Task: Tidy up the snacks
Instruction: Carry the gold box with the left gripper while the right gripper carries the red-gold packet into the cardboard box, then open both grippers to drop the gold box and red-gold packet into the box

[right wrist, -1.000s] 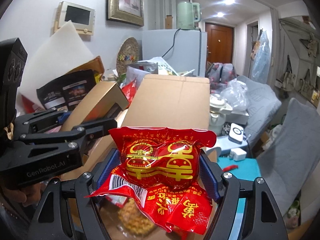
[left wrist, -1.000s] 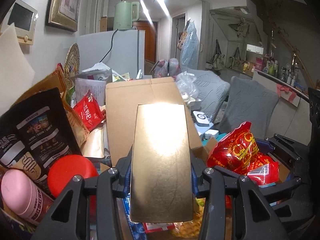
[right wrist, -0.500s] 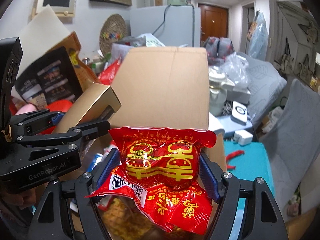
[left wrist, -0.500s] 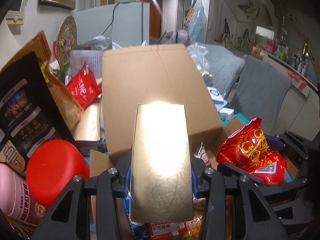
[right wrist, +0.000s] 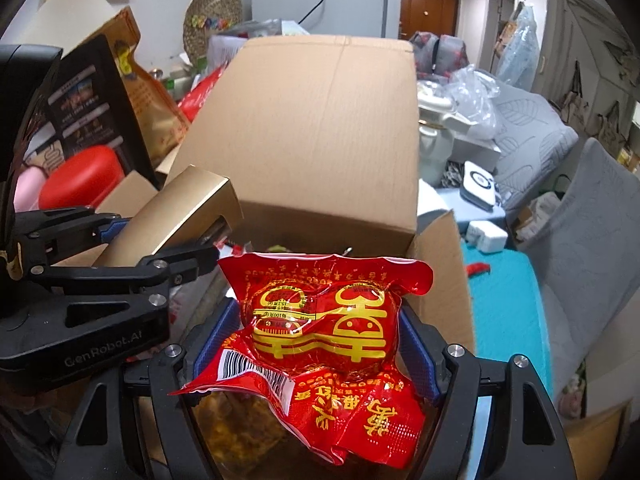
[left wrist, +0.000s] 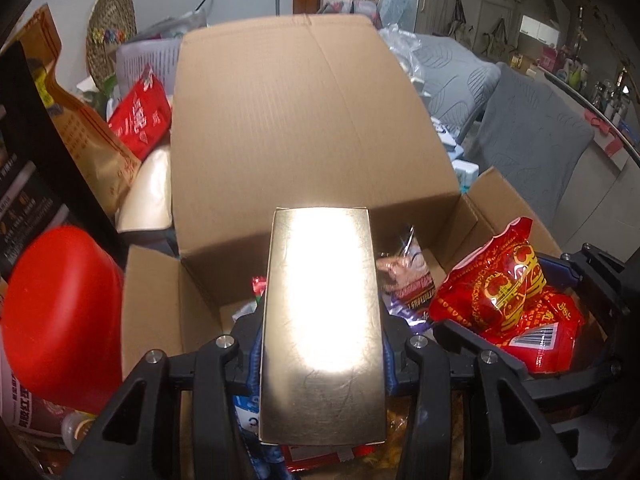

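Note:
My left gripper (left wrist: 322, 344) is shut on a gold box (left wrist: 322, 320), held over the open cardboard box (left wrist: 304, 120). The gold box also shows in the right wrist view (right wrist: 176, 216), where the left gripper (right wrist: 164, 240) sits at the left. My right gripper (right wrist: 320, 340) is shut on a red snack packet (right wrist: 324, 328) with gold print, held over the right side of the cardboard box (right wrist: 320, 128). The packet also shows in the left wrist view (left wrist: 504, 300). Several snack packets (left wrist: 404, 276) lie inside the box.
A red lid (left wrist: 60, 316), a black snack bag (left wrist: 28, 168), a brown bag (left wrist: 88, 136) and a red packet (left wrist: 140, 116) crowd the left. A teal surface (right wrist: 504, 312), grey cushions (right wrist: 588, 216) and white gadgets (right wrist: 480, 184) lie at the right.
Both grippers have moved forward and down toward the cardboard box, so its inside now shows. Each still holds its item.

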`<state>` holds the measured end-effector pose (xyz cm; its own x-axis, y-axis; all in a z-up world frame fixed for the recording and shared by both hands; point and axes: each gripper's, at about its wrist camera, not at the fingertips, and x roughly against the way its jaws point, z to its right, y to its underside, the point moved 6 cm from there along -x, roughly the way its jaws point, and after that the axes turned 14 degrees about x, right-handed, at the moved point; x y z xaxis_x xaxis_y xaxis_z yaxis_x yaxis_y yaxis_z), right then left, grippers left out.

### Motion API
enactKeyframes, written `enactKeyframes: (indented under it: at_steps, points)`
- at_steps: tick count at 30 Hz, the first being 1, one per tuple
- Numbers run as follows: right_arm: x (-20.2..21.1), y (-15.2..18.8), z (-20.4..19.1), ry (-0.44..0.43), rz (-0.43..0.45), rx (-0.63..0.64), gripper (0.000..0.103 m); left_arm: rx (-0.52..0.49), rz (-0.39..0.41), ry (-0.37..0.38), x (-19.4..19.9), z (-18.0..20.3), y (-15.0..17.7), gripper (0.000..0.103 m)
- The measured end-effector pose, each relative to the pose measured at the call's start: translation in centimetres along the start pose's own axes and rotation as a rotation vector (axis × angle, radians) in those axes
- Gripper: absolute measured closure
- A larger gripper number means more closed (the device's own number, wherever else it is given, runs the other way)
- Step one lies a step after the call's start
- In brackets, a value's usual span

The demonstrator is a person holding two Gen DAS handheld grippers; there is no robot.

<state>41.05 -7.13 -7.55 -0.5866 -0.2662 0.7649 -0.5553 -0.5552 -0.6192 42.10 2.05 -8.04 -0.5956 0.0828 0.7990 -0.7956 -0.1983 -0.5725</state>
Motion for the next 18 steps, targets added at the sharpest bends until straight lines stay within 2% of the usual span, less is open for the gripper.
enactKeyframes:
  at_steps: [9,13,18]
  points:
    - [-1.2,0.6,-0.4,0.035,-0.073,0.062,0.025,0.025,-0.077,-0.027,-2.0,-0.4,1.1,0.060]
    - [-1.6,0.8,-0.1,0.032,-0.096,0.063,0.024,0.019,-0.069,-0.053,-2.0,-0.4,1.1,0.059]
    - [-1.2,0.7,0.0,0.094,-0.108,0.103,0.024,0.025,-0.082,-0.137,-2.7,-1.0,1.4,0.059]
